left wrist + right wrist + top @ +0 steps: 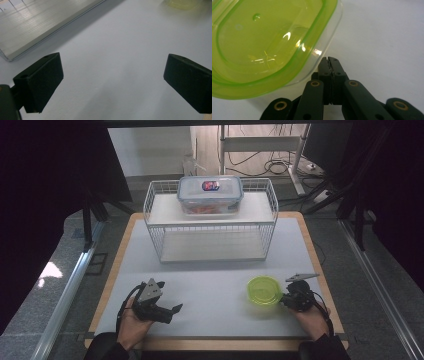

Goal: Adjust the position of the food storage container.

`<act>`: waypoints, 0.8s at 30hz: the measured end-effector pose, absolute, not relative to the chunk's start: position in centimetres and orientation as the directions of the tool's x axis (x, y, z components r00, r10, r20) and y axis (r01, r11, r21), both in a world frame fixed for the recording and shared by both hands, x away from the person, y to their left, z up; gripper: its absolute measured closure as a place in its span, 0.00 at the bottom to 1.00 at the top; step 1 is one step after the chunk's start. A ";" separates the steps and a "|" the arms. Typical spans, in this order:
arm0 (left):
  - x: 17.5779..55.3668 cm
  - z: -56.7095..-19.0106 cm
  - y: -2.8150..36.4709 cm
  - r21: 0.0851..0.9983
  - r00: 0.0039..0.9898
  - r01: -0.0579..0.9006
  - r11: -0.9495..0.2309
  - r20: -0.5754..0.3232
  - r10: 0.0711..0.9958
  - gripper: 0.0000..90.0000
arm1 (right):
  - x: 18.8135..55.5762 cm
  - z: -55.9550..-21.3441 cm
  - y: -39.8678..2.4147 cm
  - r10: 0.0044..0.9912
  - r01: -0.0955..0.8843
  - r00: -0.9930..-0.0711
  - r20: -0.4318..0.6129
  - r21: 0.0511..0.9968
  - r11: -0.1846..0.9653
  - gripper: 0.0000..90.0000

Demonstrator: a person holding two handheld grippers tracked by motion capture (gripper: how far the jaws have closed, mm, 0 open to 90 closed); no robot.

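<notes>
Right claw, jaws pinched together, apparently grips the glossy lime-green container's clear rim; left claw gapes wide, well apart across bare matte surface.

Both grippers matte black. Left gripper: grey three-cornered plate on top, black cable looping off the back, blocky wedge-shaped pads with small holes on the top face. Right gripper: flat black linkage bars, brass-ringed pivot pins, grey plate too. Person wears dark sleeves.
</notes>
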State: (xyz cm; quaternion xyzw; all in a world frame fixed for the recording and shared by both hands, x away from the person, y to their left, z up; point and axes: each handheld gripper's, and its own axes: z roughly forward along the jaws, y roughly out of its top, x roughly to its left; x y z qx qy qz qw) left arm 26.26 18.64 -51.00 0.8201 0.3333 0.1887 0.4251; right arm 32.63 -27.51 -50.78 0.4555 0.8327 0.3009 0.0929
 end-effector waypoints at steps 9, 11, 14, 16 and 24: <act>26.3 -51.0 18.7 0.820 0.706 0.390 -0.419 0.026 0.707 0.03 | 32.7 -50.9 -24.8 0.785 0.694 -0.602 0.147 0.583 0.423 0.99; 26.3 -51.0 18.7 0.819 0.706 0.391 -0.420 0.025 0.707 0.03 | 32.8 -51.0 -24.2 0.777 0.690 -0.612 0.151 0.581 0.431 0.99; 26.3 -51.0 18.7 0.818 0.707 0.392 -0.421 0.025 0.707 0.03 | 32.8 -51.2 -23.0 0.763 0.685 -0.626 0.158 0.579 0.442 0.99; 26.3 -51.1 18.7 0.817 0.706 0.396 -0.419 0.021 0.708 0.03 | 32.8 -51.2 -22.7 0.759 0.684 -0.630 0.162 0.579 0.444 0.99; 26.4 -51.1 18.7 0.813 0.707 0.401 -0.422 0.018 0.707 0.03 | 33.0 -51.4 -19.8 0.723 0.662 -0.668 0.174 0.582 0.472 0.99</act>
